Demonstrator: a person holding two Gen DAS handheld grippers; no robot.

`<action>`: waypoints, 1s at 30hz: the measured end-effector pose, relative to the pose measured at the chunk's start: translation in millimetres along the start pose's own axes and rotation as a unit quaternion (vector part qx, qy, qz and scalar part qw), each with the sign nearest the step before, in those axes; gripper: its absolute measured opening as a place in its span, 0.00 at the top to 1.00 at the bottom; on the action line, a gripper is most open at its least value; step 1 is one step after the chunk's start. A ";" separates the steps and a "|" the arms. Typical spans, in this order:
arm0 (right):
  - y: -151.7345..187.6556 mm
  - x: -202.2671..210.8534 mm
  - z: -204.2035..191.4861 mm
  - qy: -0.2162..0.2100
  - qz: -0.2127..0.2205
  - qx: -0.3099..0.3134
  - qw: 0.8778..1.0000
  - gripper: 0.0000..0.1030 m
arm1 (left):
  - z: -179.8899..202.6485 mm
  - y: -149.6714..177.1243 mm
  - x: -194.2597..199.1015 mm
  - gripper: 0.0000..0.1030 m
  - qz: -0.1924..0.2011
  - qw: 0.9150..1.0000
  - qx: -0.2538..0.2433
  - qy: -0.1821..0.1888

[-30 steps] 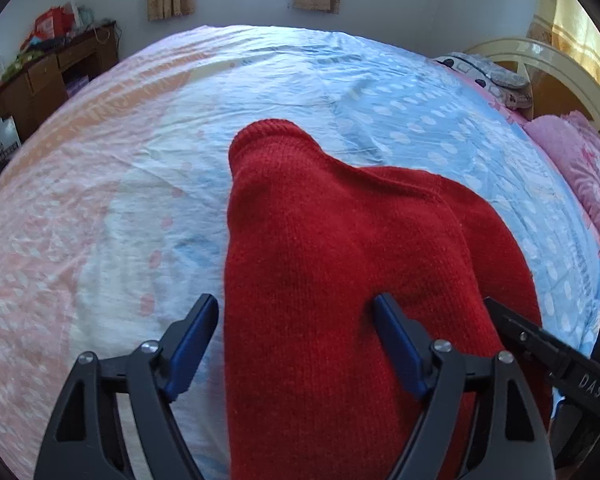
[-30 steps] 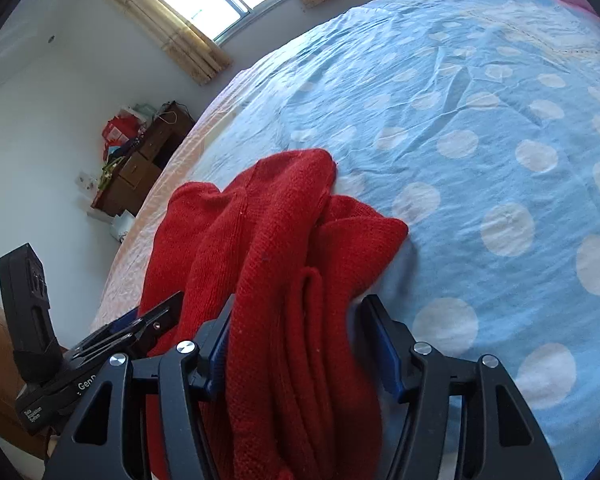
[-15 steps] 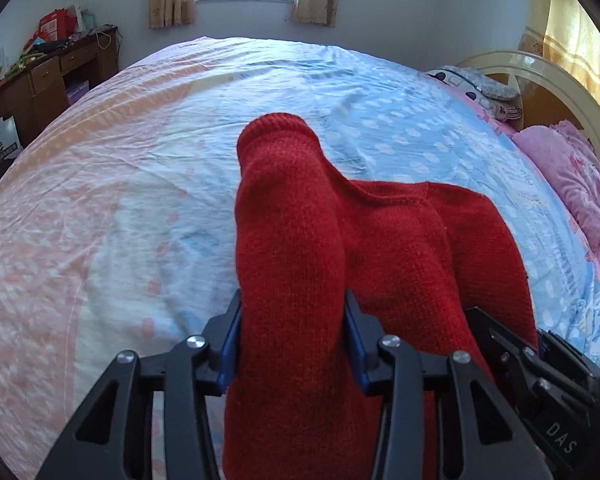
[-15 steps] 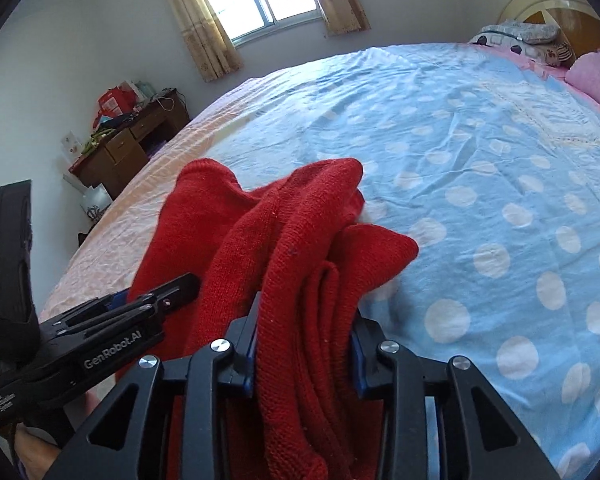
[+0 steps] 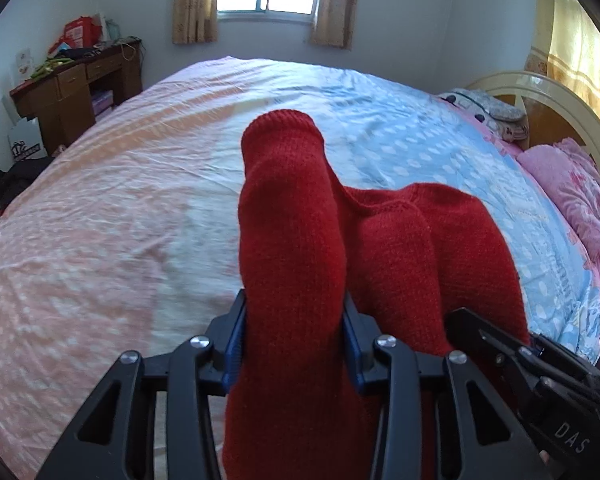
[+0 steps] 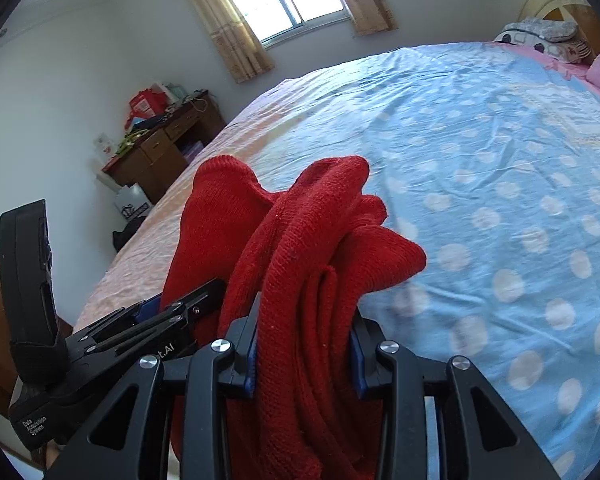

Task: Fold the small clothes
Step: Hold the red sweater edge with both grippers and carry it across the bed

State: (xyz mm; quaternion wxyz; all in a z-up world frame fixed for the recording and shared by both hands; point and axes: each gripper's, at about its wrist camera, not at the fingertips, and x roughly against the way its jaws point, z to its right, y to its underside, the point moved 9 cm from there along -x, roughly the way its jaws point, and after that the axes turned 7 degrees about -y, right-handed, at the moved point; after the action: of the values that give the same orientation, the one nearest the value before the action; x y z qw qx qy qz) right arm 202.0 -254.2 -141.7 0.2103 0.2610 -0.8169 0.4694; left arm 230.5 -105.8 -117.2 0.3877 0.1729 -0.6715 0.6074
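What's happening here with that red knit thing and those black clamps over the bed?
A person is folding a small red sweater over a bed, using a handheld gripper in each hand instead of bare fingers. The left gripper is shut on one bunched part of the sweater, and the right gripper is shut on another, thicker bundle of it. Both sit close side by side, with the knit sticking out past the fingers above the pink and blue dotted bedspread. The fold is not finished yet.
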 end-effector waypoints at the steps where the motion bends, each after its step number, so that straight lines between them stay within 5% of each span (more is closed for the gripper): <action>1: 1.3 -2.4 -6.9 -0.006 -0.003 0.001 1.000 0.65 | -5.7 -0.7 3.4 0.59 0.004 1.000 0.004 -0.004; 20: 23.0 -53.1 -142.2 -0.078 -0.041 0.083 0.993 0.65 | -118.7 10.1 31.1 0.60 0.030 0.992 0.093 -0.080; 30: 36.7 -77.3 -174.3 -0.100 -0.059 0.096 0.989 0.65 | -160.8 17.4 37.7 0.61 0.034 0.987 0.121 -0.101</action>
State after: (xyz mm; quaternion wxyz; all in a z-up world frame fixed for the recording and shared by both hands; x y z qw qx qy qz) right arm 256.2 -68.2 -129.2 0.1290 0.3734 -0.7678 0.5043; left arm 244.1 59.5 -107.7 0.2732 0.2567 -0.6339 0.6765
